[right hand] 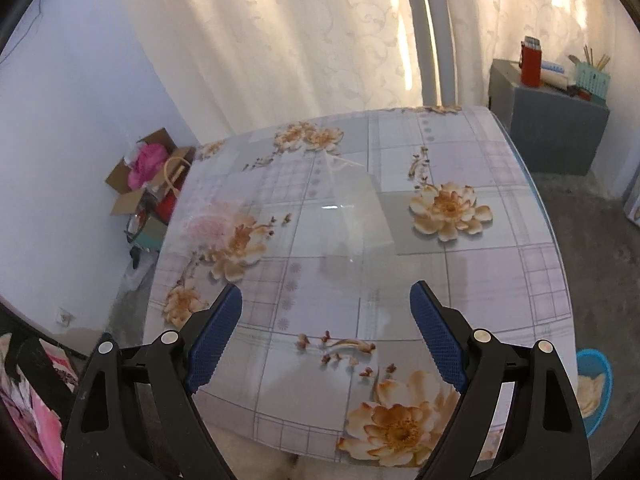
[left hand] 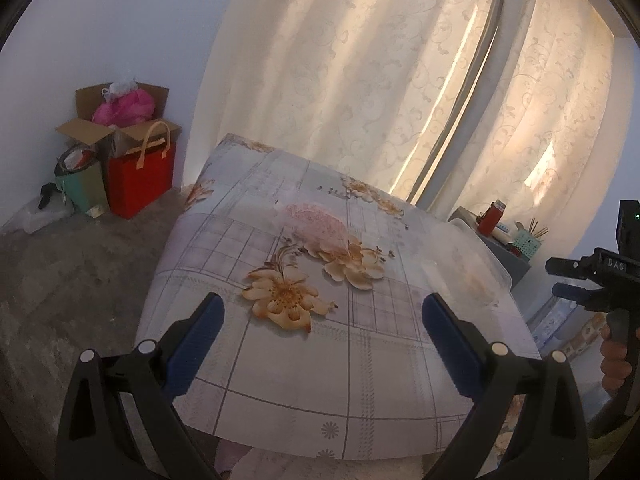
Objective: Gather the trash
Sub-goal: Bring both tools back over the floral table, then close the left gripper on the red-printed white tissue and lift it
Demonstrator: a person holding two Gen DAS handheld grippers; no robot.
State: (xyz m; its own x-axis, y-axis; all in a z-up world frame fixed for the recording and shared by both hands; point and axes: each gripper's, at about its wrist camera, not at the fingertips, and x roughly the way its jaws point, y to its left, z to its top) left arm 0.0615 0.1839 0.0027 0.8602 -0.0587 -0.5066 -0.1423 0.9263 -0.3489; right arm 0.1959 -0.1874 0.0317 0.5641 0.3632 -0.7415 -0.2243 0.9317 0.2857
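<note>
Clearly both tools are spread wide and hold nothing: the left hand-held gripper [left hand: 322, 312], at the bottom of its own view, hangs with its blue pads parted over the near edge of the counter [left hand: 280, 368], and the right hand-held gripper [right hand: 326, 304] does the same in its view, jaws apart above the flowered oilcloth. That counter [right hand: 400, 280] carries a glossy cover printed with grey checks and large cream-orange blossoms, and a pale pink, lacy patch [left hand: 316, 224] shows near the middle of the left view; whether it is print or a thin clear bag lying flat I cannot tell. At the right edge of the left view the right hand-held gripper [left hand: 576, 280] appears from the side, held in a person's hand [left hand: 616, 360] beside the counter. For trash, the plainest candidates sit on the floor in the room's corner, at mid left of the left view: an open cardboard box [left hand: 120, 116] stuffed with a pink bag [left hand: 128, 110], a red gift bag [left hand: 142, 176] with tan handles just in front of it, and a green bag [left hand: 82, 188] beside that. Cream patterned curtains [left hand: 360, 80] fill the upper part of both views. A grey cabinet [right hand: 556, 128] stands at upper right of the right view, bearing a red container [right hand: 530, 64] and a teal holder [right hand: 592, 80] with sticks. Low at the right edge of that view sits a blue basin [right hand: 600, 376] on the concrete floor [right hand: 600, 240].
</note>
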